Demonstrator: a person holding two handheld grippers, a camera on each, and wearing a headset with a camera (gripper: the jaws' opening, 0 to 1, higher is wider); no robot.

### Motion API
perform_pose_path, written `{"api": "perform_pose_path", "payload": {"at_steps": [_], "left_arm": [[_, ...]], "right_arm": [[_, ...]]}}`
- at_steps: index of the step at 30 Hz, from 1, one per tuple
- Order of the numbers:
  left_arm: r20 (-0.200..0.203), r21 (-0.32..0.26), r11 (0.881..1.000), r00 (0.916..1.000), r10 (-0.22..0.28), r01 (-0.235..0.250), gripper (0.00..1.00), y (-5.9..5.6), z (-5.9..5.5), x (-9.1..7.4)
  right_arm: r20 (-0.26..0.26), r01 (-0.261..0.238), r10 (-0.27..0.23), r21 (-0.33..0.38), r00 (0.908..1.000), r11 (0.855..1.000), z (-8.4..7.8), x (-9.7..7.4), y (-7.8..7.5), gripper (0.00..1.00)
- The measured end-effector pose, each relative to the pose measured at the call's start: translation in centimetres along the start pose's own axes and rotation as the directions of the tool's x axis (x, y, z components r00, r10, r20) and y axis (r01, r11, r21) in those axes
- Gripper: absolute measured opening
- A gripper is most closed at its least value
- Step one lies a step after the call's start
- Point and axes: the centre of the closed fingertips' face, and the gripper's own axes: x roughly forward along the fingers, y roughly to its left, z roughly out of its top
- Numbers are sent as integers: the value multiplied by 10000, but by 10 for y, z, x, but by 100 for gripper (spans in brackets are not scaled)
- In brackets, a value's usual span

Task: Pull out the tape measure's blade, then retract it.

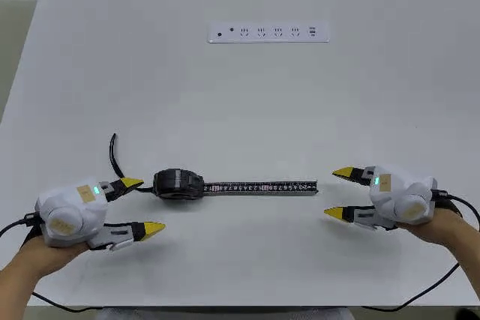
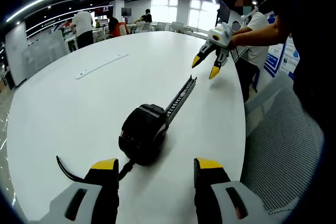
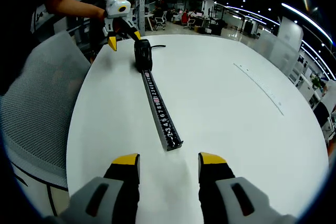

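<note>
At the left edge of the white table (image 1: 240,103), the left gripper (image 1: 145,204) lay low over the surface in the person's hand, its yellow-tipped jaws spread apart and holding nothing. Its upper tip sat just beside the rear of the tape measure (image 1: 178,184) but I could not tell whether it touched. A thin black strap (image 1: 115,157) curled away from that rear end toward the far side of the table. The tape measure's black case rested flat on the table, and in the left gripper view it lay straight ahead of the spread jaws, just beyond their tips and not between them. From the case the blade (image 1: 259,187) ran out to the right, lying flat on the table with its printed numbers facing up – it was drawn out and nothing gripped it. Its end lay near the right gripper (image 1: 337,193), apart from it; in the right gripper view that end sat just ahead of the gap between the two yellow tips, touching neither. The right gripper's jaws were likewise released, wide apart and empty, pointing back along the blade toward the case. Well beyond the tape measure, toward the far side of the table, a white power strip (image 1: 268,32) lay parallel to the blade. In the two gripper views a grey mesh chair (image 2: 283,145) stood at the near edge of the table.
</note>
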Motion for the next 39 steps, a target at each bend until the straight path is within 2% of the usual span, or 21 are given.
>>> {"api": "perform_pose_path", "payload": {"at_steps": [4, 9, 12, 16, 22, 26, 32, 36, 38, 39], "left_arm": [[236, -281, 9990, 9991, 342, -336, 58, -1, -3, -3], [632, -689, 9950, 9950, 772, -728, 61, -9, -2, -9], [661, -755, 9927, 9929, 989, -938, 62, -13, -3, -11], [952, -1125, 9847, 9850, 1440, -1331, 66, -15, -3, -13], [1282, -1500, 9741, 9736, 1888, -1692, 70, -28, -3, -13], [1482, -1911, 9645, 9660, 2118, -1822, 75, -37, -1, -12], [1464, -1937, 9632, 9654, 2160, -1862, 79, -51, 0, -10], [1583, -2079, 9555, 9567, 2442, -2095, 84, -53, 2, -13], [1702, -2239, 9444, 9444, 2812, -2409, 87, -51, 5, -16], [1725, -2310, 9415, 9420, 2880, -2455, 89, -52, 6, -16]], "right_arm": [[300, 298, -312, 455, 9991, 9985, 4, -5, 2, 47], [533, 612, -662, 898, 9964, 9941, 6, -10, 6, 51], [644, 756, -832, 1125, 9944, 9908, 6, -14, 10, 52], [759, 928, -1043, 1418, 9917, 9855, 5, -16, 15, 55], [969, 1402, -1584, 1721, 9826, 9750, 6, -23, 22, 61], [1080, 1819, -2056, 1966, 9727, 9635, 6, -29, 24, 65], [1107, 1972, -2239, 2114, 9683, 9573, 4, -33, 32, 70], [1174, 2094, -2415, 2341, 9633, 9494, 4, -35, 36, 74], [1191, 2118, -2459, 2437, 9619, 9464, 6, -36, 39, 75], [1227, 2133, -2499, 2525, 9605, 9438, 6, -36, 41, 76]]}}
